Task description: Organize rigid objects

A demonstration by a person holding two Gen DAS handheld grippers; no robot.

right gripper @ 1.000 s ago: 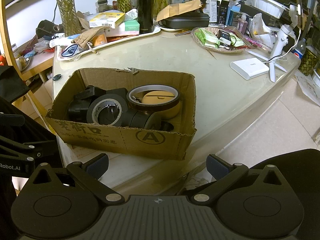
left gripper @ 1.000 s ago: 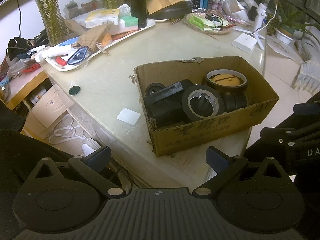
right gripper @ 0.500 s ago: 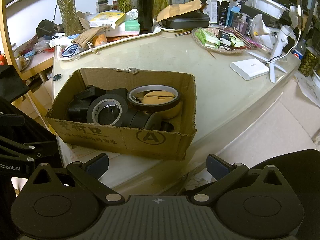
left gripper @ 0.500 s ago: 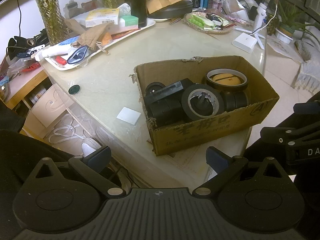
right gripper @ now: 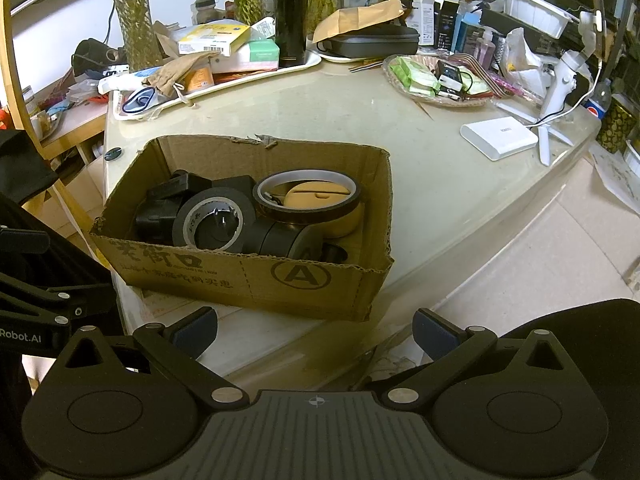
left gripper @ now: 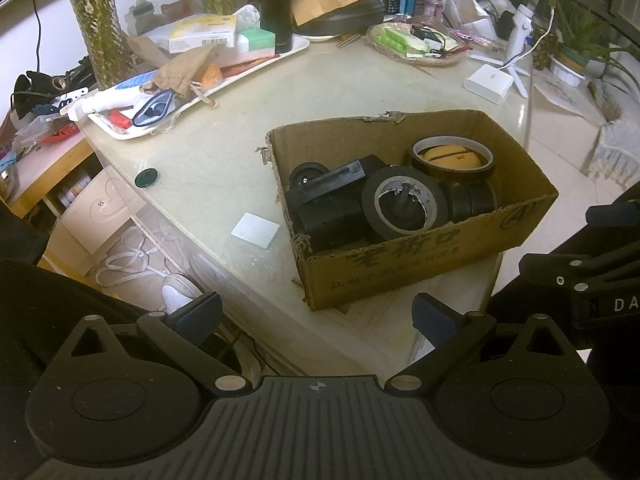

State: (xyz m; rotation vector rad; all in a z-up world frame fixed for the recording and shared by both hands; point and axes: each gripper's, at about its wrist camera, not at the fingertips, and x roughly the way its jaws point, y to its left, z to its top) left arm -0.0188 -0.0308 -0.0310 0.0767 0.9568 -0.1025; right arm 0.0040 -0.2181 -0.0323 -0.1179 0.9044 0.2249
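A cardboard box stands at the near edge of the pale table. It holds a black tape roll, an amber tape roll, a black block and more black rolls. My left gripper is open and empty, held below and in front of the box's left corner. My right gripper is open and empty, in front of the box's right half.
A white tray of clutter and a black flask stand at the back. A wicker basket and a white flat box lie to the right. A white card and a dark cap lie left of the box.
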